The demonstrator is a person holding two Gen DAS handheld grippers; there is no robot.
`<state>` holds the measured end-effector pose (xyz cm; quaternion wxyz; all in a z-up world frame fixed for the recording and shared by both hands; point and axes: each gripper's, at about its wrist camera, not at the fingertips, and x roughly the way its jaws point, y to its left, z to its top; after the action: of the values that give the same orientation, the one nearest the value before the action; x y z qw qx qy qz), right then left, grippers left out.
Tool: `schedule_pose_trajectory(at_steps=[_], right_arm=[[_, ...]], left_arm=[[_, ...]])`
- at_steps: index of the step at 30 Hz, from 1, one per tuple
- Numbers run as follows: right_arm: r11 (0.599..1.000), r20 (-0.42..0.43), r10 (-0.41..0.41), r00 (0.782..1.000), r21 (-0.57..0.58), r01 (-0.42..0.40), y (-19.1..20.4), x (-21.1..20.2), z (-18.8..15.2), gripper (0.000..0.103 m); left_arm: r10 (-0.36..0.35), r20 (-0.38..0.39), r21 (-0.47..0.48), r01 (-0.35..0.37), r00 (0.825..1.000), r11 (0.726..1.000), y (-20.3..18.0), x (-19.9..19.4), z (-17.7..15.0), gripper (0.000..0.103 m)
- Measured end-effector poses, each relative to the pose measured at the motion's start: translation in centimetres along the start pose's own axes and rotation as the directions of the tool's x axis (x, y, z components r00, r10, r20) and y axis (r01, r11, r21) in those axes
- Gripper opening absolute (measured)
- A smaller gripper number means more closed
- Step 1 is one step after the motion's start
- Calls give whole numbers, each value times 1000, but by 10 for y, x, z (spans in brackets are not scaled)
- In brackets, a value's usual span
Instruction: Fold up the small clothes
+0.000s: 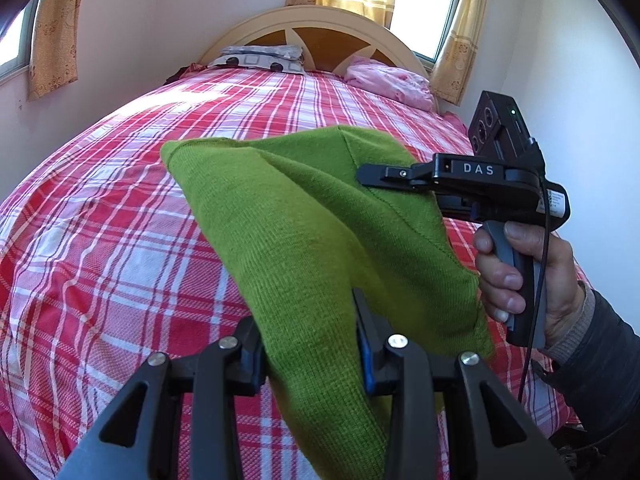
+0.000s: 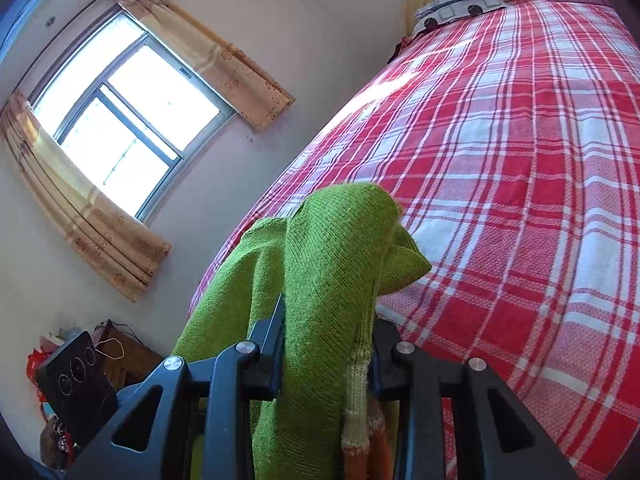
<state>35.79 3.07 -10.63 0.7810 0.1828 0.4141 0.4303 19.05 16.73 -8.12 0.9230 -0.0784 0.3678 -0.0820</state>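
Left wrist view first: the left gripper [image 1: 312,360] has its jaws narrowed onto a fold of the green knitted garment [image 1: 304,216], fabric pinched between them. The garment hangs above the bed [image 1: 120,216] with its checked red cover, not lying on it, and its long axis runs away from these jaws up toward the headboard [image 1: 320,28]. To the right of the garment the right gripper [image 1: 370,174] comes in sideways, a hand [image 1: 520,272] round its handle, its jaws clamped on the garment's far right edge. So each hand has one side, and the cloth is stretched between them.

Right wrist view now: the jaws here are narrow too, closed on a thick bunch of green knit that rises straight ahead of them, with a pale and orange striped cuff [image 2: 360,420] tucked at the base. The bed lies right of the garment, a window [image 2: 120,120] to its left.

My read: the garment has yet to be lowered flat onto the bed, both hands equally close.
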Motion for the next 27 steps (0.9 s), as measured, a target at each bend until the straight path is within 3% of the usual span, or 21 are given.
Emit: schedule_pose_trajectory(at_steps=[11,18,27], right_arm=[[1000,-63,4,998,-3,-4,6,40,1,32],[999,-83,-29,996,24,31,-7,56,0,32],[994,-117,-108,987,5,110,-18,63,-4,39]], left_arm=[[25,-23,-38,-26,999,999,25,2,-19,36],[3,-37,-63,-6,999,998,35,7,-26,37],[46,-45,-42,-48,998,998,32,6,-30,48]])
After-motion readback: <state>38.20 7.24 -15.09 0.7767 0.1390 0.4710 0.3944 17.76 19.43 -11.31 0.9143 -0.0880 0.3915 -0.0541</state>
